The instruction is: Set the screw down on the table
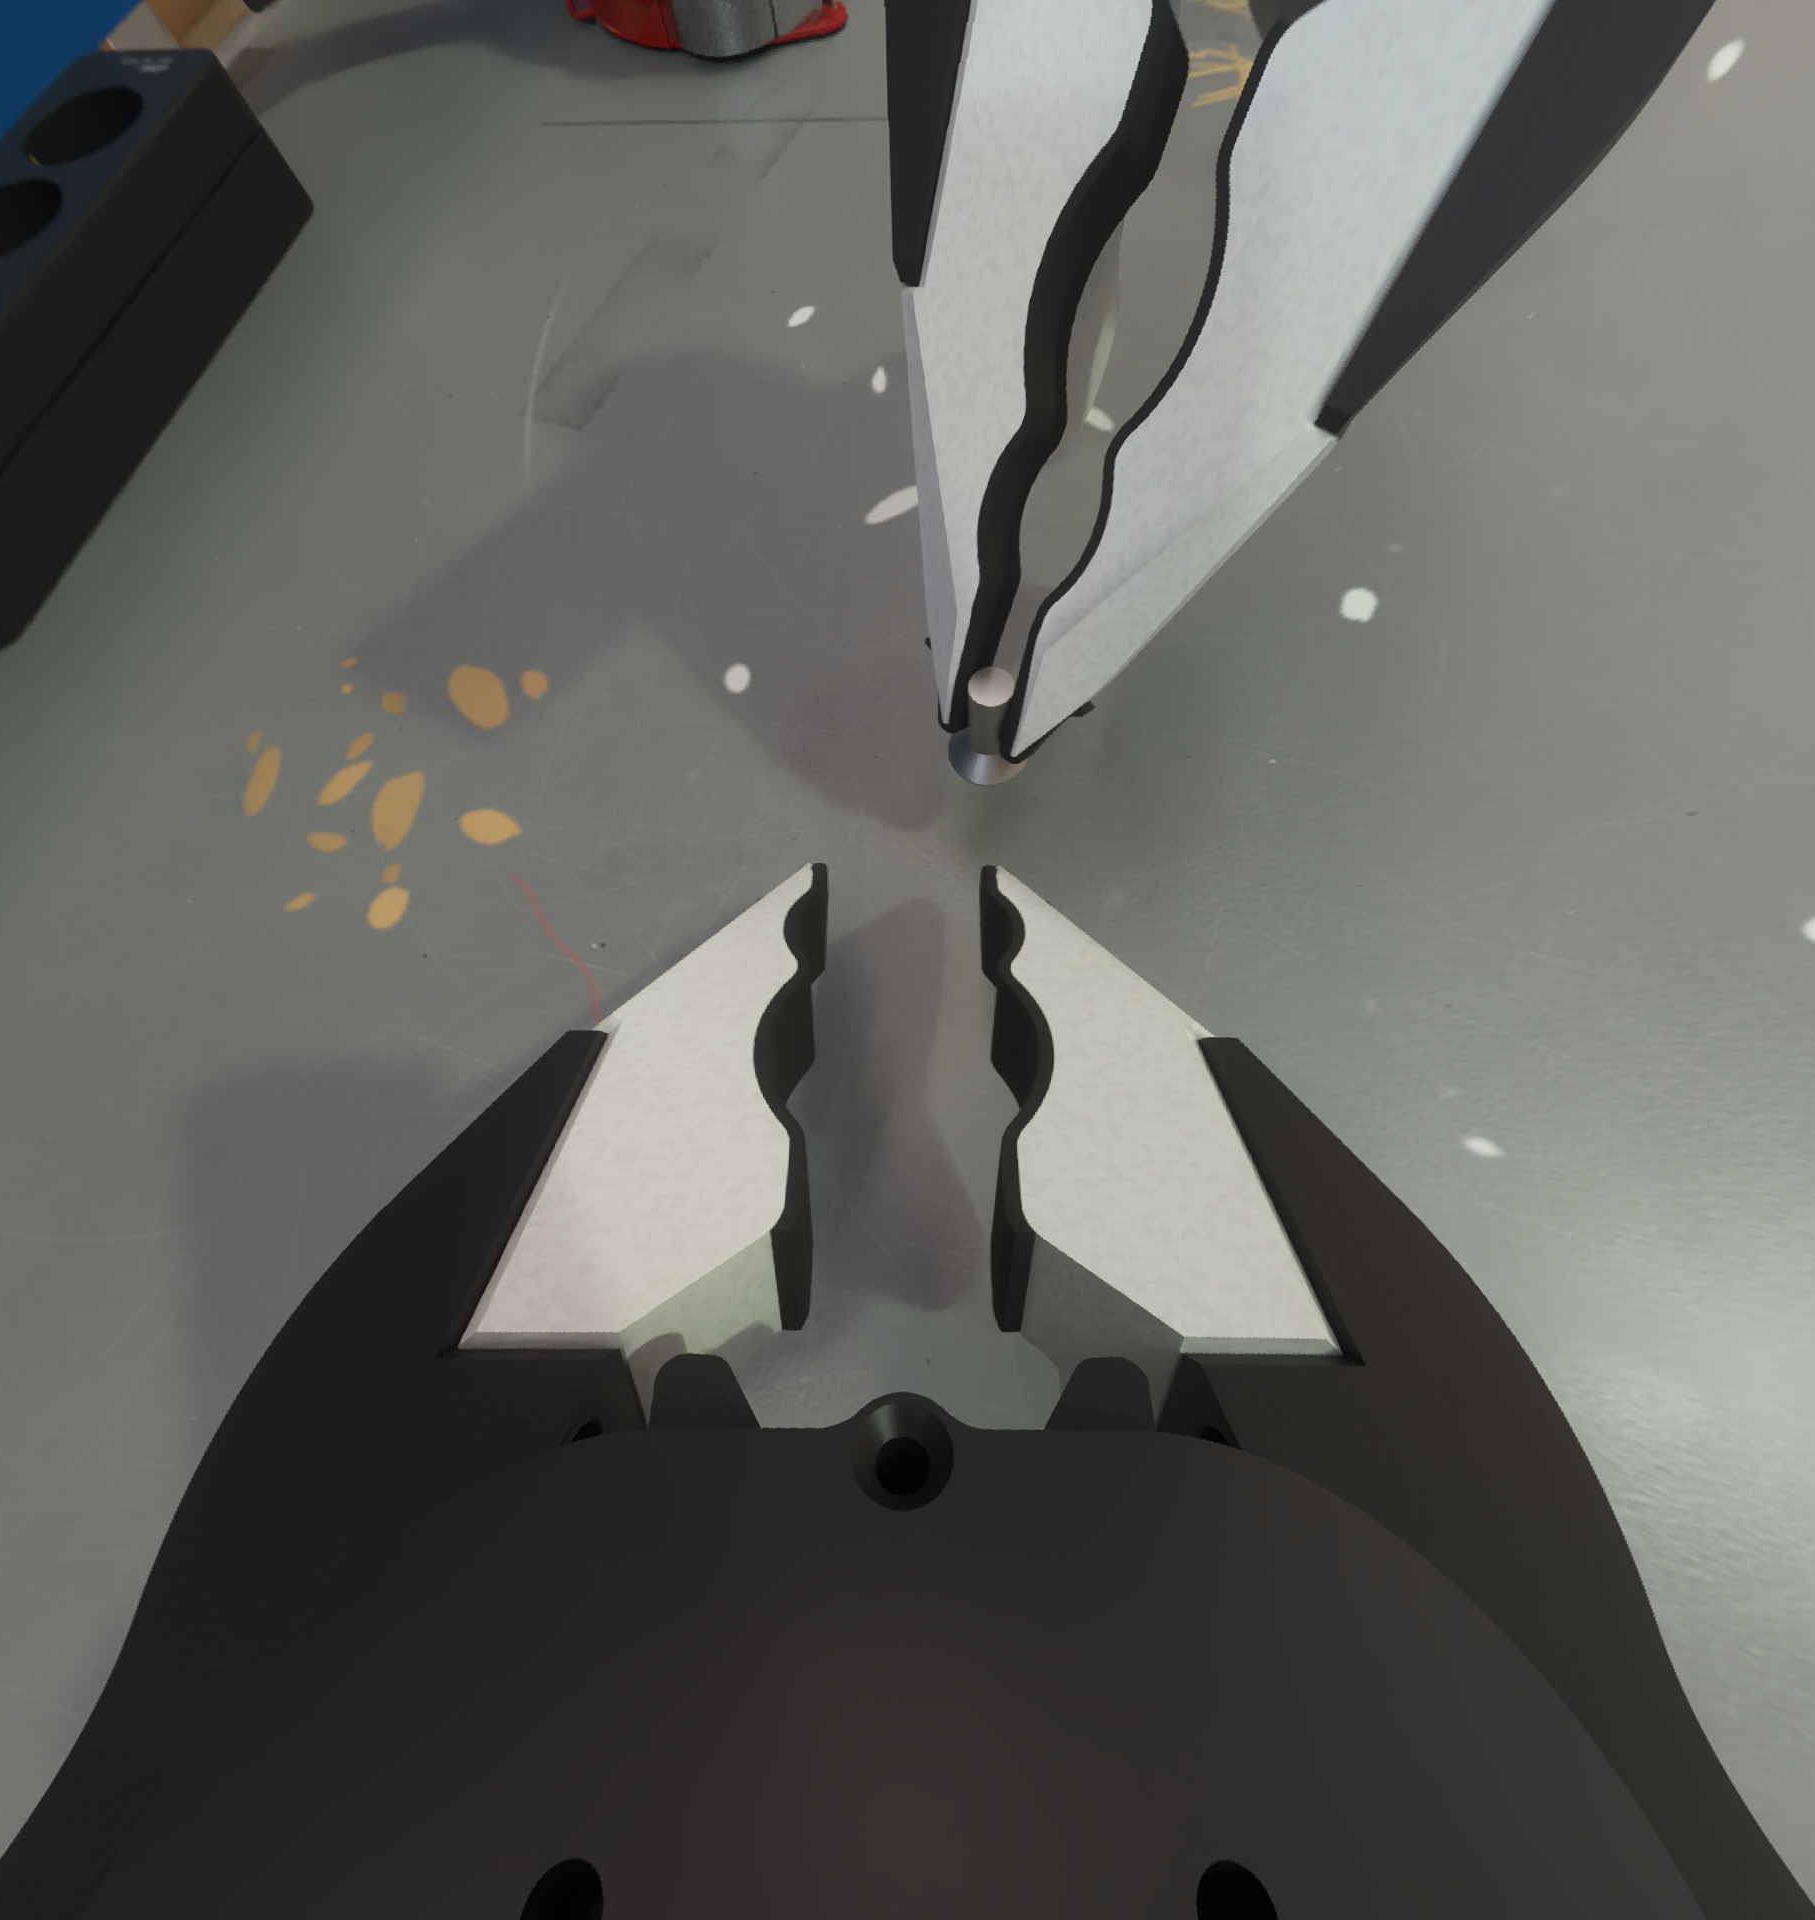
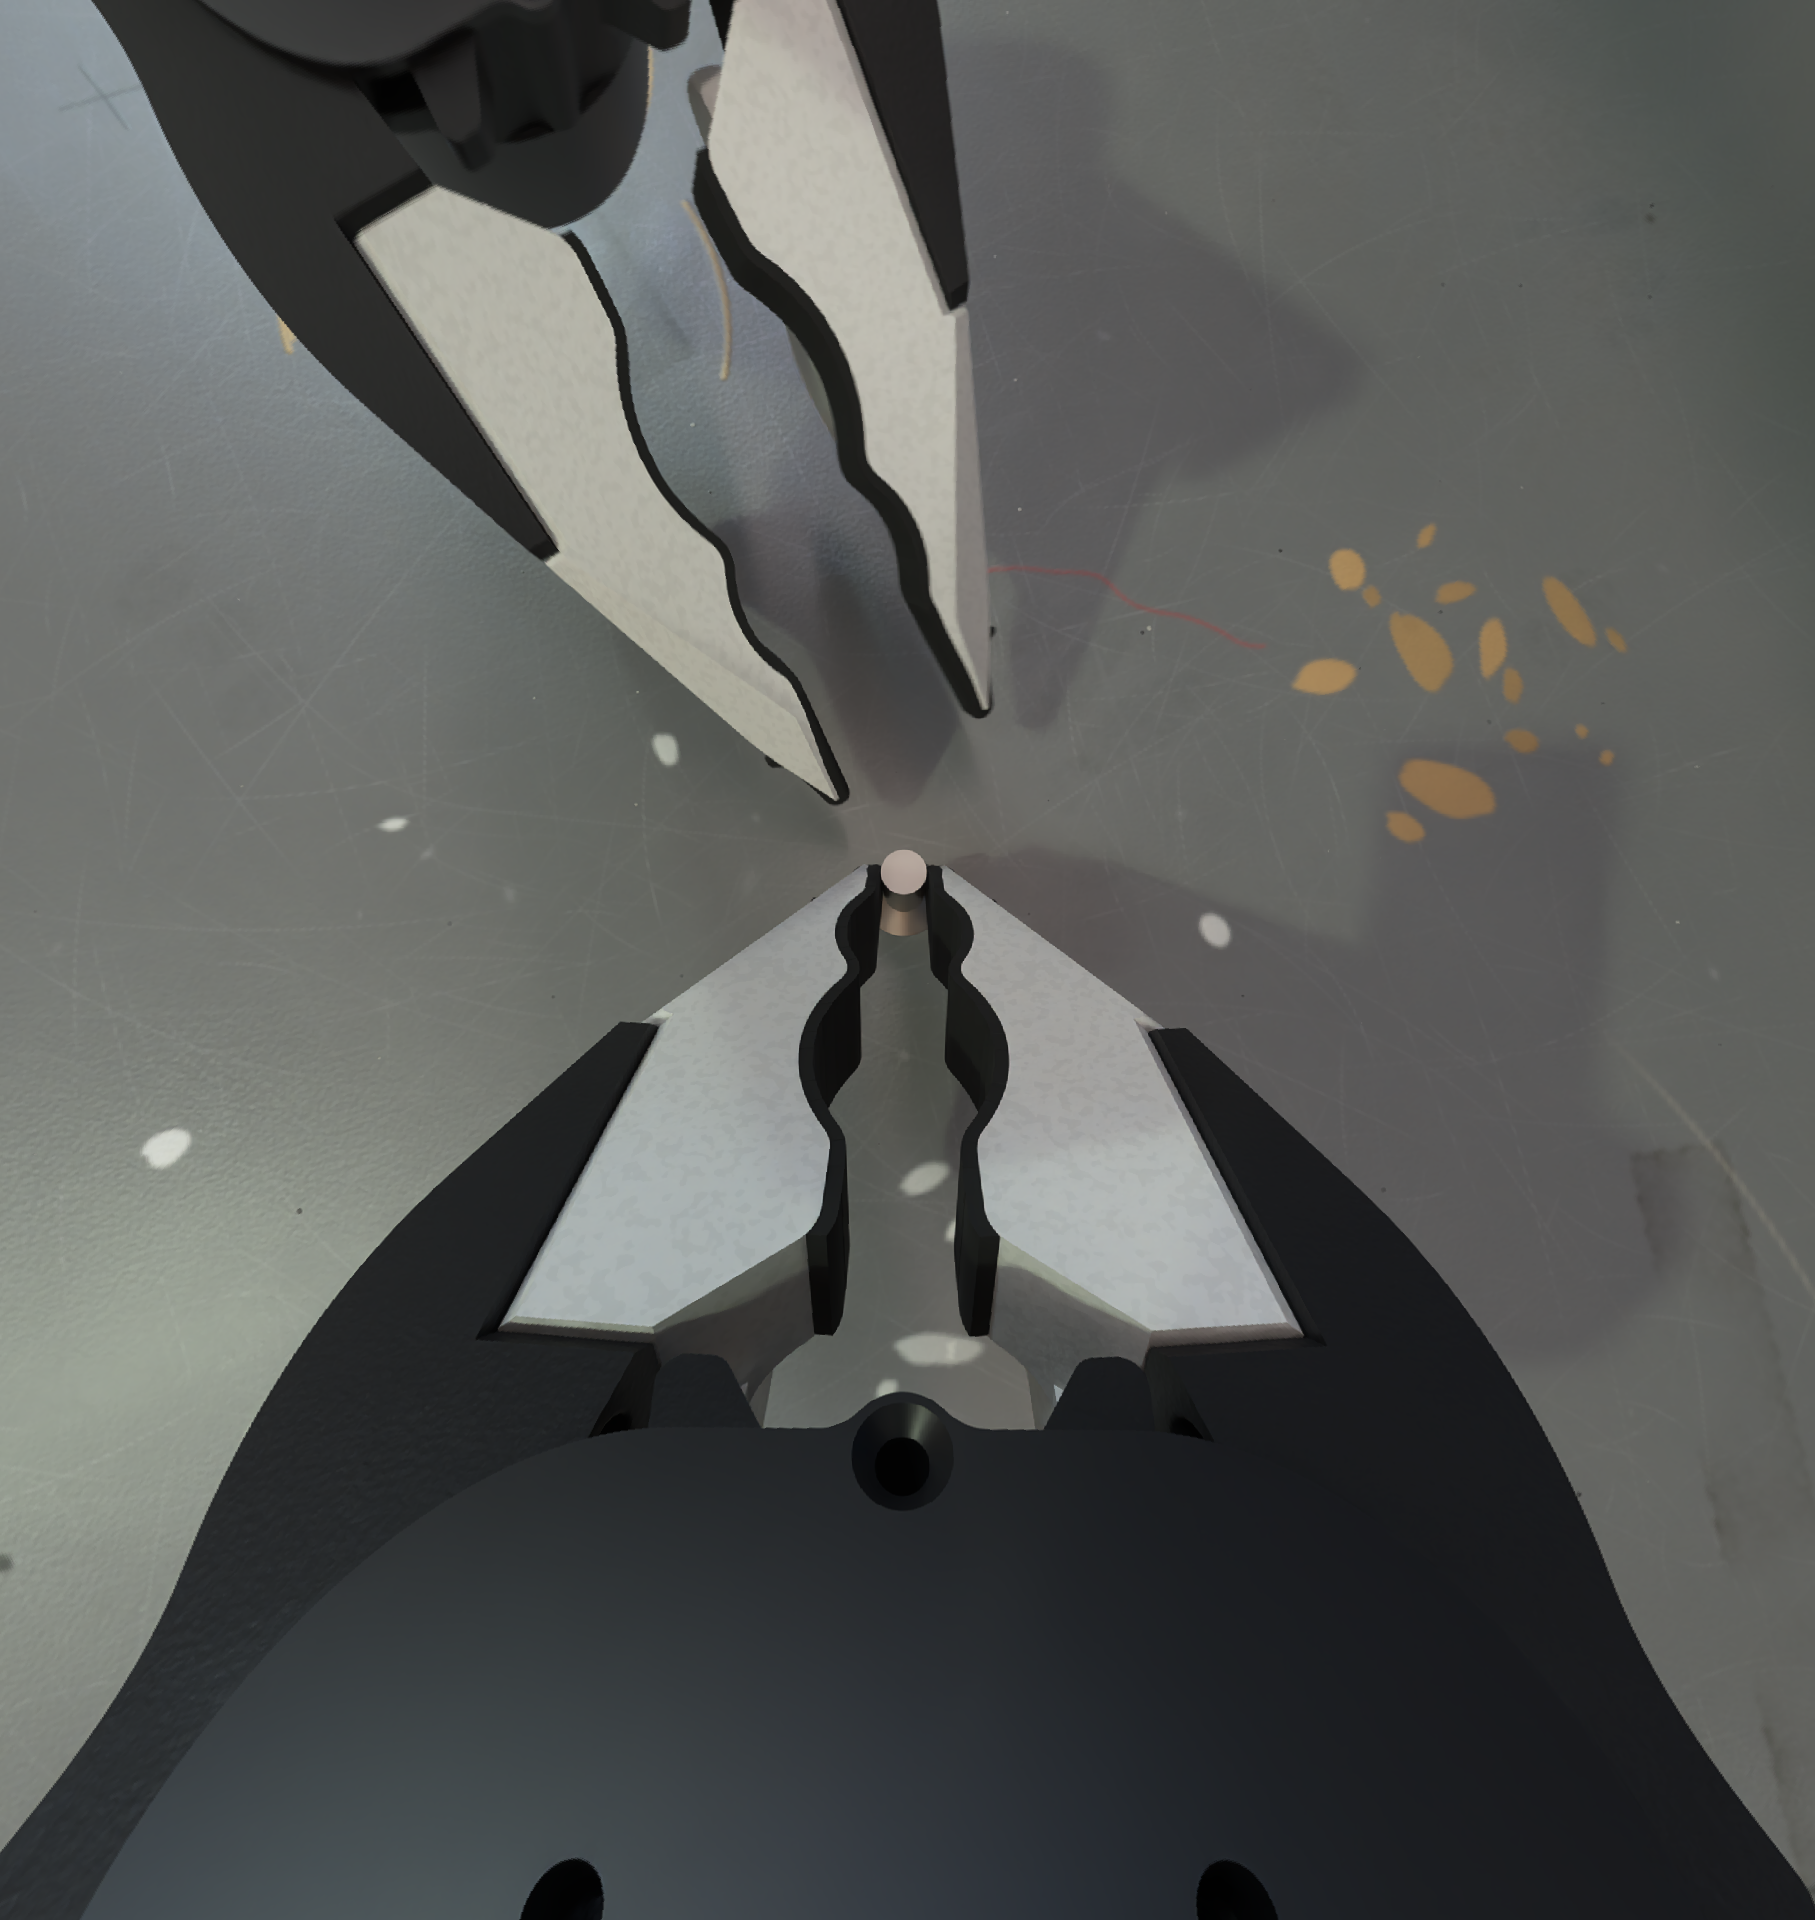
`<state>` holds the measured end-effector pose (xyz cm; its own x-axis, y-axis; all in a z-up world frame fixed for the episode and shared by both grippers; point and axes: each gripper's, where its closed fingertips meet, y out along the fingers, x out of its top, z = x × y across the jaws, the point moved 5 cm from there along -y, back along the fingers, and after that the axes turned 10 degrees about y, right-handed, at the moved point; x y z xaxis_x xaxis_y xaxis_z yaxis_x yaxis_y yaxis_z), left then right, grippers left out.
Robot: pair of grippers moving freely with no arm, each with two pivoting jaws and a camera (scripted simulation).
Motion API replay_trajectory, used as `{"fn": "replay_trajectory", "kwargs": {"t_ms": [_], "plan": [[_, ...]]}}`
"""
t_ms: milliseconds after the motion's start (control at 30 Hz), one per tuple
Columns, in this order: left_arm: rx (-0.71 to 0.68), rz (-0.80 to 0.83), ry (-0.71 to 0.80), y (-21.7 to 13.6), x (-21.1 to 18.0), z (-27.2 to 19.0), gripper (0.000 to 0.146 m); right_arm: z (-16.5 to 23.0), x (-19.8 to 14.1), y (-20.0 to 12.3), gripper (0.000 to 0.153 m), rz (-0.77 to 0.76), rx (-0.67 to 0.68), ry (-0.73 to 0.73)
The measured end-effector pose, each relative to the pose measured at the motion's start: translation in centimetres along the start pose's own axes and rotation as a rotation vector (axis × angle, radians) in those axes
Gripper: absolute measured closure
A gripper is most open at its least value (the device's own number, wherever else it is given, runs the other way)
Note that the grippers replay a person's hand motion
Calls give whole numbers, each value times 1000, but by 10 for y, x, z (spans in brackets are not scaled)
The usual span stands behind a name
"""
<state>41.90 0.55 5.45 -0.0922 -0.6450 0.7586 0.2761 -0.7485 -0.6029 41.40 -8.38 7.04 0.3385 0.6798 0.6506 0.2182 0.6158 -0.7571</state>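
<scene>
While the right gripper [image 1: 989,740] pinches the screw [image 1: 987,727] at its very fingertips, the placing step looks nearly done: in the left wrist view the screw stands upright, its wider round head down and seemingly touching the grey table [image 1: 1454,935], though actual contact is hard to confirm. The next move, by my judgement, calls for a gentle parting of these fingers and a straight lift away, so the upright screw is not knocked over.

The left gripper [image 1: 903,883] hangs just beside the screw with its fingers spread and nothing between them.

The screw is small, smooth and silvery grey: a short plain cylinder for a shank, with a pale flat end facing up and a broader, darker disc-shaped head beneath. From the right wrist view the screw [image 2: 902,878] shows as a pale round end between the tips.

Orange paint flecks [image 1: 404,800] and white specks mark the table nearby.
</scene>
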Motion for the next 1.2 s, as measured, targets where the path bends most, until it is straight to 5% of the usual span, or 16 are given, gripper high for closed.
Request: {"fn": "replay_trajectory", "kwargs": {"t_ms": [167, 333, 500, 1200], "plan": [[6, -4, 96, 7, 3, 1, 106, 0, 1, 0, 145, 3, 2, -9], [-68, -5, 182, 15, 5, -2, 114, -2, 2, 0, 145, 13, 1, -10], [-59, 14, 172, 17, 5, 0, 124, -5, 0, -2, 145, 17, 2, -3], [-77, 19, 86, 6, 10, -5, 128, -17, -10, -6, 145, 25, -21, 13]]}}
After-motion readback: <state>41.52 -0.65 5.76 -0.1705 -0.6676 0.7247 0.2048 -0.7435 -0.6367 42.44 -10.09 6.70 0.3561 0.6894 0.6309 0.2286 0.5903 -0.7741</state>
